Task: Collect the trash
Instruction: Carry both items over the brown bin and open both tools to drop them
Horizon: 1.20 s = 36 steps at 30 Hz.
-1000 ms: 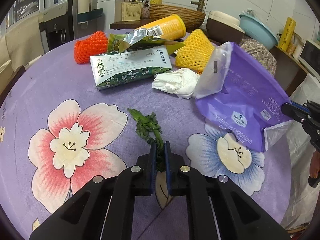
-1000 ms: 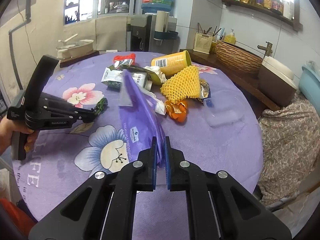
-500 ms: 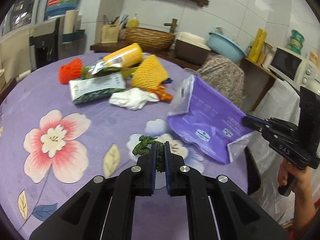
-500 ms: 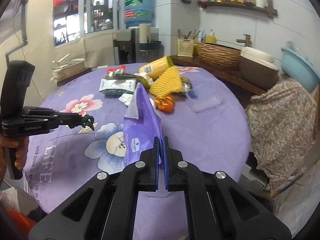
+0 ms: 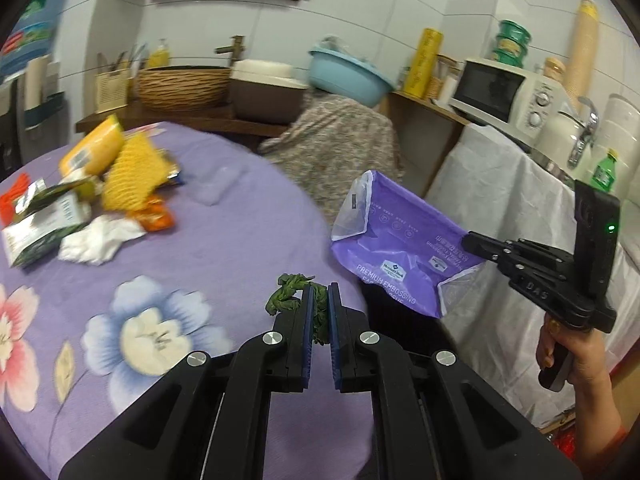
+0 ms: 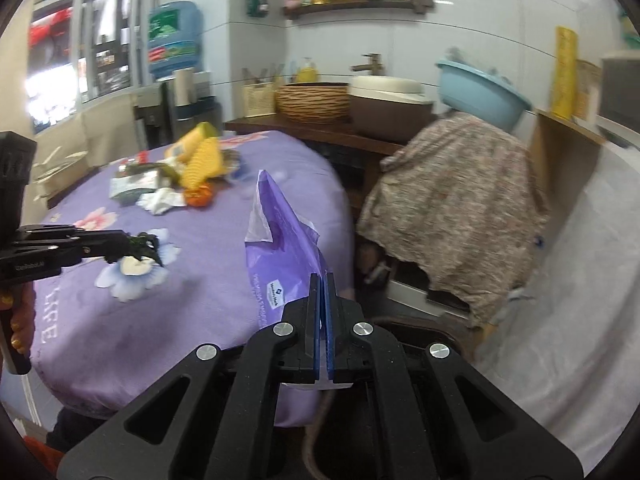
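The round table [image 5: 224, 184] is filling the left of the frame, litter piled upper left. Right of centre, the right gripper [image 5: 466, 240] is pinching the purple bag [image 5: 400, 240], apparently carrying it off as trash. Low centre, the left gripper [image 5: 319, 304] is clamping wilted greens [image 5: 290, 294], clear of the cloth.
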Available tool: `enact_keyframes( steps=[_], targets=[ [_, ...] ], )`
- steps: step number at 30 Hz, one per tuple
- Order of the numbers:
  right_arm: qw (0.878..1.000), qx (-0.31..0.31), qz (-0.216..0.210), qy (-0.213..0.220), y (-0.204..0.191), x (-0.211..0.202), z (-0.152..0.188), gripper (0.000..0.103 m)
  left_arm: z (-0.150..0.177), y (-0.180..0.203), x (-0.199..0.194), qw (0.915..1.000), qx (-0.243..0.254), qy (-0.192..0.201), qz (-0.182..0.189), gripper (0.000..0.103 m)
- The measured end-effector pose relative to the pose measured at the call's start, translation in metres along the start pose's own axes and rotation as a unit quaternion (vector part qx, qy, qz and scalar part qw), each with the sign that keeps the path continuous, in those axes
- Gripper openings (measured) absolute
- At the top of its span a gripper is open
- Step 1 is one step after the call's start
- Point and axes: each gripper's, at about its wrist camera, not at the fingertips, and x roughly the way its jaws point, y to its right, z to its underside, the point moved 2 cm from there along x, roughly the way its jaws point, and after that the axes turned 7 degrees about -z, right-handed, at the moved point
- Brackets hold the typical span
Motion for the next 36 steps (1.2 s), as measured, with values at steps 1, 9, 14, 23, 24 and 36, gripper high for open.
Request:
enact_keyframes(
  steps=[1, 9, 14, 23, 24, 36],
  targets=[
    [1.0, 0.006, 0.025, -0.001, 0.013, -0.006, 0.004, 0.003, -0.005, 0.011, 0.004, 0.9999, 0.011, 0.002, 0.01, 0.008],
    [0.99, 0.06, 0.103, -0.07, 0.078, 0.024, 0.056, 0.003, -0.012, 0.078, 0.031, 0.9948, 0.054, -0.011, 0.086, 0.008],
    [0.981, 0.11, 0.102, -0.126, 0.102, 0.073, 0.1, 0.003, -0.005, 0.1, 0.055, 0.9924, 0.06, -0.039, 0.1, 0.008],
    [0.954, 0.182, 0.115, -0.208, 0.129, 0.159, 0.161, 0.003, 0.015, 0.129, 0.091, 0.9875, 0.089, -0.072, 0.108, 0.008],
    [0.951, 0.183, 0.122, -0.216, 0.131, 0.166, 0.165, 0.003, 0.017, 0.132, 0.095, 0.9868, 0.094, -0.074, 0.11, 0.008],
    [0.958, 0.134, 0.17, -0.19, 0.111, 0.138, 0.169, 0.063, 0.045, 0.142, 0.151, 0.9816, 0.097, -0.128, 0.104, 0.008]
  ],
)
